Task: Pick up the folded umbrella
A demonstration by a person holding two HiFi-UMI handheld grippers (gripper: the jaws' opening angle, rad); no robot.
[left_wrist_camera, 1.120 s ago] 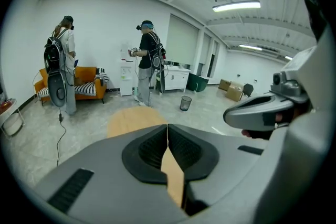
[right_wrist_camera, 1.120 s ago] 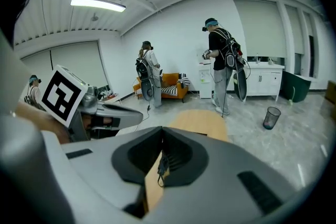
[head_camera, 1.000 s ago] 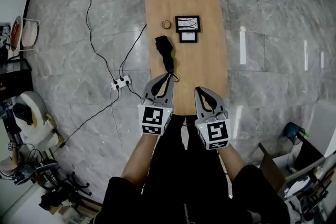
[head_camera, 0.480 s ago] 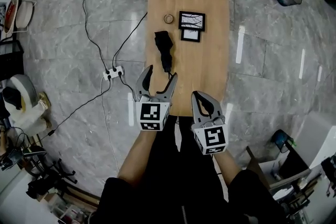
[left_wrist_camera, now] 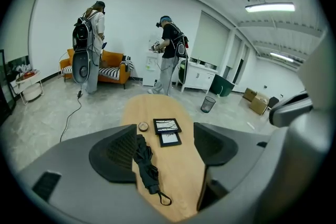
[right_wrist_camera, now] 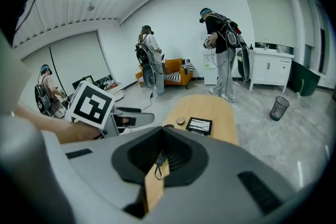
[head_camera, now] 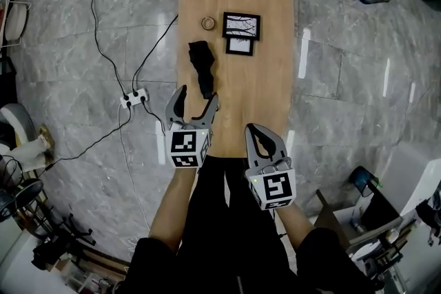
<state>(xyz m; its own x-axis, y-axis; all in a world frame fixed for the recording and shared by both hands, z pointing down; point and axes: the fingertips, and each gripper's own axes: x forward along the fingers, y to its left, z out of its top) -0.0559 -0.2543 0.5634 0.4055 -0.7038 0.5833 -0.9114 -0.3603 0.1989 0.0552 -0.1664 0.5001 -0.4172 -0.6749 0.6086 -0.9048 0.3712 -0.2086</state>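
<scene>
The left gripper (head_camera: 196, 96) has just opened its fingers wide, empty, aimed at the folded umbrella (head_camera: 201, 67) on the desk (head_camera: 262, 93), while the right gripper (head_camera: 256, 129) has its fingers closed on nothing.

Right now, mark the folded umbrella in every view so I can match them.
Head view: the folded umbrella lies on the left half of the table, upper centre of the picture.
Left gripper view: the umbrella sits lower centre, framed between the open jaws.
Right gripper view: only its strap loop shows, in the slit between the jaws.
Shared landmark: the black picture frame, just beyond the umbrella.
</scene>
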